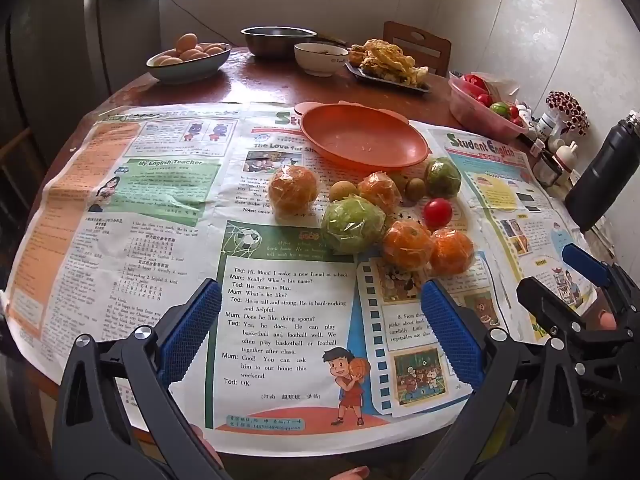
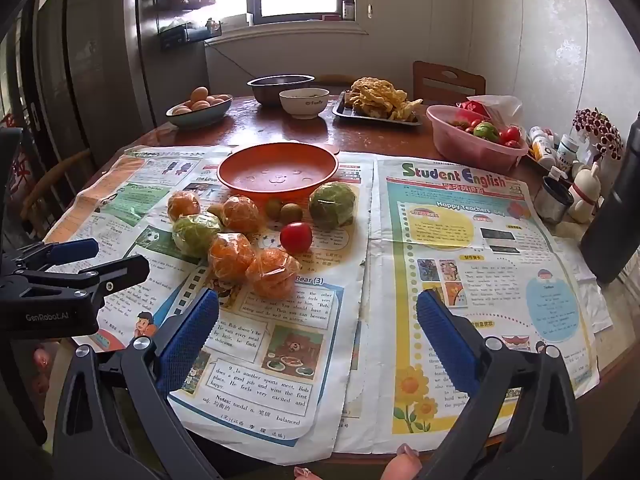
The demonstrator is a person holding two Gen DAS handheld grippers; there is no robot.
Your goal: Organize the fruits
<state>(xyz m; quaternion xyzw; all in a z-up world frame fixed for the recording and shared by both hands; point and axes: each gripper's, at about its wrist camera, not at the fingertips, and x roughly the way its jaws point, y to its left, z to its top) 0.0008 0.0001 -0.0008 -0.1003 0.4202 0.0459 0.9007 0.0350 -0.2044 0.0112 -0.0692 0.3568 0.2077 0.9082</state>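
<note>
We see an empty orange plate [image 2: 276,178] behind loose wrapped fruits [image 2: 232,254].
Our left gripper [image 1: 320,330] and right gripper [image 2: 318,332] hover spread wide, holding nothing.

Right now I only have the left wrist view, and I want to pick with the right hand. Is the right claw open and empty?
Observer: Yes, the right claw is open, with nothing between its pads.
Operator: Which fruit is closest to it?
Observer: A wrapped orange, ahead and slightly left of the claw's centre line.
Operator: I see specks in the orange plate. Is it debris?
Observer: From the right wrist view, the orange plate holds no fruit. The marks on its bottom look like an embossed bear face.
</note>
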